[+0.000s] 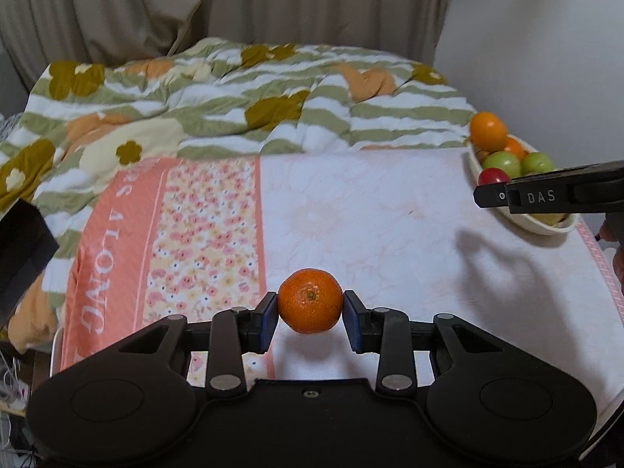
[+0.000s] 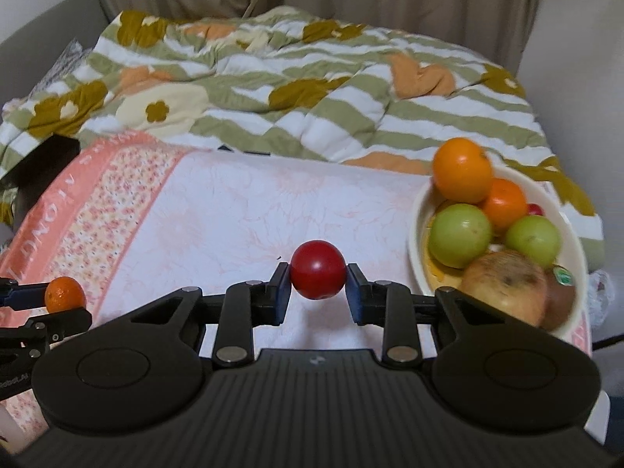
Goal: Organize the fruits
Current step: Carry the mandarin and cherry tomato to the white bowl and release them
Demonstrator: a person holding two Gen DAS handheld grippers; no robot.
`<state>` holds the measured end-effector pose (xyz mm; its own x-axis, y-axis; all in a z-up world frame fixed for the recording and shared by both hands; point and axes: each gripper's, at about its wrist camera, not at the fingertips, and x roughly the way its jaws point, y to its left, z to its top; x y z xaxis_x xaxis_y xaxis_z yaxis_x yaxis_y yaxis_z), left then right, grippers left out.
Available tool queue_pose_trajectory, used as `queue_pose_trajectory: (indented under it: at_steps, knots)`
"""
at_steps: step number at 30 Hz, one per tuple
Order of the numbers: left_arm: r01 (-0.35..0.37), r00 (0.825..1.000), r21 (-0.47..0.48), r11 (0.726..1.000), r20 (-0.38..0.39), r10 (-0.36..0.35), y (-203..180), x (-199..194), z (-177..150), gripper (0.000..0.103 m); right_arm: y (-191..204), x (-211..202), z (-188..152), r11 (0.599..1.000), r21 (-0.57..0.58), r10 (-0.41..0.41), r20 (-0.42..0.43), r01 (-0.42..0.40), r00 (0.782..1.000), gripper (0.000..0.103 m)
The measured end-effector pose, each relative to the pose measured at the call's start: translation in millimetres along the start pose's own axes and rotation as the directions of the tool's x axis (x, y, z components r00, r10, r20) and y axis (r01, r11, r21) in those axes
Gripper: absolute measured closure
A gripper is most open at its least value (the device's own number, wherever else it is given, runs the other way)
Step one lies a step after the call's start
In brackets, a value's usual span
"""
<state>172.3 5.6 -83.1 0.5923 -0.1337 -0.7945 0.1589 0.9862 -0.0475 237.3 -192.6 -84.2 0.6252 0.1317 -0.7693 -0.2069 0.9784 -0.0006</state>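
Note:
My left gripper is shut on a small orange mandarin and holds it above the pink and white cloth. It also shows at the left edge of the right wrist view, with the mandarin in it. My right gripper is shut on a red round fruit, held above the cloth just left of a cream oval bowl. The bowl holds an orange, two green fruits, a brownish apple and more. The bowl also shows at far right in the left wrist view.
A flowered, striped quilt lies bunched behind the cloth. Beige curtains hang at the back. A dark object sits at the left edge. A wall stands right of the bowl.

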Motion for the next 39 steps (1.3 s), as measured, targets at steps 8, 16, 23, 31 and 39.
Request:
queue_pose_trajectory:
  at_steps: [8,16,23,31,39]
  knots:
    - [0.071,0.995,0.076,0.995,0.07,-0.076,-15,-27,5,0.064,-12,-61,-26,0.991,0.115,-0.073,0.052,0.066,0.996,0.058]
    - [0.13,0.979,0.139,0.982,0.137,-0.149,-39,-44,23,0.064,-43,-113,-53,0.965,0.227,-0.153,0.073,0.133,0.985,0.058]
    - [0.132,0.971,0.156,0.979,0.178,-0.16,-85,-49,44,0.064,-99,-140,-60,0.952,0.265,-0.184,0.086,0.156,0.979,0.058]
    - [0.107,0.974,0.107,0.989,0.19,-0.126,-150,-29,69,0.064,-176,-136,-46,0.97,0.208,-0.145,0.101,0.122,0.984,0.058]
    - [0.081,0.982,0.056,0.995,0.165,-0.089,-199,16,98,0.064,-236,-97,-23,0.985,0.16,-0.085,0.1,0.068,0.991,0.058]
